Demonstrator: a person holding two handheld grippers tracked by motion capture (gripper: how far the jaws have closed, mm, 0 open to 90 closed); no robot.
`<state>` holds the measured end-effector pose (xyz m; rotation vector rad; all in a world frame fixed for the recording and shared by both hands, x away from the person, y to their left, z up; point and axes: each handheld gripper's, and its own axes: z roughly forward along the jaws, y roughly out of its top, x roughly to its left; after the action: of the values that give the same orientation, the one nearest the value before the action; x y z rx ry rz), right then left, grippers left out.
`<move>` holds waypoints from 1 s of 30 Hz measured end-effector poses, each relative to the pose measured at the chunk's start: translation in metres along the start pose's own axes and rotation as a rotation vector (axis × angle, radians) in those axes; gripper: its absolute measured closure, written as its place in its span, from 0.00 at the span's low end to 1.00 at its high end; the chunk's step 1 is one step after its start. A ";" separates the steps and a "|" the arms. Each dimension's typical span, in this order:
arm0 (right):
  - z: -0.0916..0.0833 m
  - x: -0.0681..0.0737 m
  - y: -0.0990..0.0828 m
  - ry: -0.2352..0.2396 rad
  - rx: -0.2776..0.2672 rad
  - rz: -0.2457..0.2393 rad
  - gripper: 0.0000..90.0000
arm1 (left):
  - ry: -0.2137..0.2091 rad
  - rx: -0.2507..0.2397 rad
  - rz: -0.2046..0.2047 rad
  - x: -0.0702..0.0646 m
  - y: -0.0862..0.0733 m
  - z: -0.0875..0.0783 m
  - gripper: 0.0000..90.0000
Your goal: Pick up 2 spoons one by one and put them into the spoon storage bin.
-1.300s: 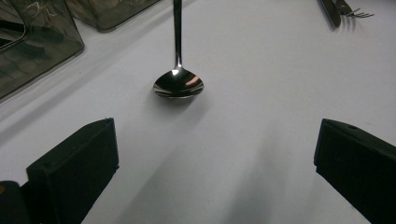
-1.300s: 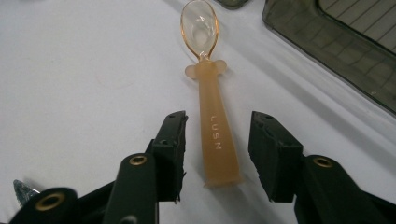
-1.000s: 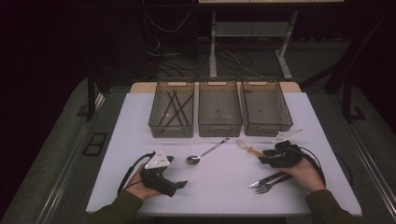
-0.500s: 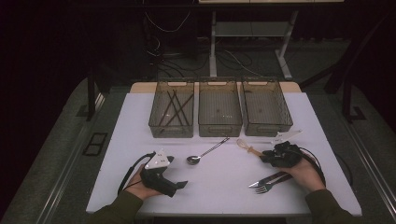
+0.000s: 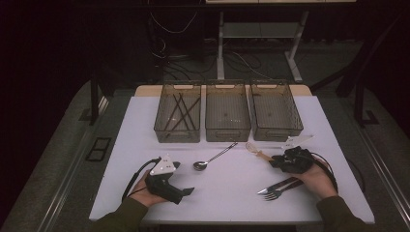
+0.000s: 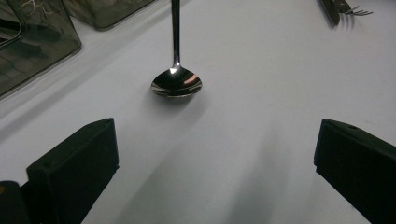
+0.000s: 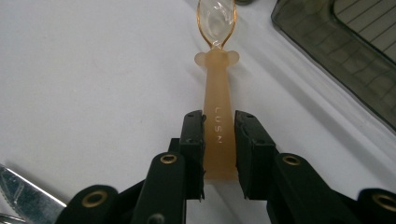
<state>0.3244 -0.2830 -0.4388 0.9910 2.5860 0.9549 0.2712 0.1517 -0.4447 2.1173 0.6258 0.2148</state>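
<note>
Dark all round, the room leaves a white surface (image 5: 232,193) lit in the middle, with three smoky bins in a row at its far edge. Left bin (image 5: 178,112) holds a few dark sticks; the middle bin (image 5: 227,111) and right bin (image 5: 274,110) look bare.

At the near left the left gripper (image 5: 186,191) rests in a hand on the surface, its fingers (image 6: 74,163) spread wide with nothing between them. Ahead of it lies a metal spoon (image 5: 212,157), bowl towards that gripper, handle running off towards the bins.

Right of that is the plastic spoon (image 5: 256,150), a translucent peach thing flat on the surface just before the right bin, bowl pointing away from the right gripper (image 5: 276,161). Its fingers (image 7: 194,140) have just been closing and now sit either side of the flat handle near its end; the left one seems to touch, the right shows a thin gap, so I would not call it gripped yet.

I would guess it is very light and a little bendy, smooth enough to slip or swivel if pinched at the very tip. The flat-sided handle is the right place to hold, a bit further up for balance, and with modest pressure.

Near the right hand a fork (image 5: 280,192) and knife (image 5: 278,185) lie together.
</note>
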 end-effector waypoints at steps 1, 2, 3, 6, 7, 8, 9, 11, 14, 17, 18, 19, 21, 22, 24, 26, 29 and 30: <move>-0.001 0.000 0.000 0.003 -0.002 0.005 0.82 | 0.000 0.001 0.001 0.000 0.000 0.000 0.00; -0.002 0.000 0.001 0.001 -0.005 0.003 0.82 | -0.001 0.000 0.001 0.000 0.000 0.000 0.00; -0.003 0.000 0.001 0.007 -0.012 0.008 0.82 | -0.001 0.000 0.002 0.000 0.000 0.000 0.00; -0.008 0.000 0.002 0.021 -0.032 0.012 0.82 | -0.002 0.002 0.002 0.000 0.000 0.000 0.00; -0.010 0.001 0.003 0.024 -0.039 0.014 0.82 | -0.002 0.002 0.002 0.000 0.000 0.000 0.00; -0.012 0.000 0.003 0.027 -0.053 0.012 0.82 | -0.002 0.000 0.002 0.000 0.000 0.000 0.00; -0.015 0.000 0.003 0.034 -0.062 0.017 0.82 | -0.003 0.002 0.002 0.000 0.000 0.000 0.00; -0.019 0.001 0.004 0.041 -0.079 0.021 0.82 | -0.003 0.003 0.003 0.000 0.000 0.000 0.00; -0.024 0.001 0.005 0.049 -0.102 0.020 0.82 | -0.001 0.003 0.003 0.001 0.000 -0.001 0.00; -0.030 0.002 0.007 0.060 -0.132 0.031 0.82 | -0.001 0.002 0.002 0.001 0.000 -0.001 0.00; -0.032 0.002 0.007 0.065 -0.141 0.034 0.82 | -0.002 0.002 0.002 0.001 0.000 -0.001 0.00; -0.034 0.003 0.008 0.070 -0.151 0.038 0.82 | -0.002 0.001 0.001 0.001 0.000 -0.001 0.00; -0.037 0.004 0.009 0.072 -0.167 0.041 0.82 | -0.003 0.008 0.010 0.002 0.000 -0.001 0.00; -0.039 0.004 0.010 0.075 -0.176 0.040 0.82 | -0.004 0.008 0.010 0.002 0.000 -0.001 0.00; -0.042 0.004 0.012 0.072 -0.193 0.046 0.82 | -0.004 0.008 0.008 0.002 0.000 -0.001 0.00; -0.044 0.004 0.014 0.074 -0.208 0.057 0.82 | -0.002 0.007 0.003 0.002 -0.001 -0.001 0.00; -0.046 0.004 0.018 0.063 -0.219 0.057 0.82 | -0.002 0.005 0.004 0.004 -0.001 -0.002 0.00; -0.046 0.004 0.020 0.058 -0.225 0.060 0.82 | -0.001 0.003 0.001 0.003 -0.001 -0.001 0.00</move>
<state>0.3131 -0.2922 -0.3906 0.9971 2.4371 1.2748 0.2733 0.1547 -0.4449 2.1206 0.6246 0.2134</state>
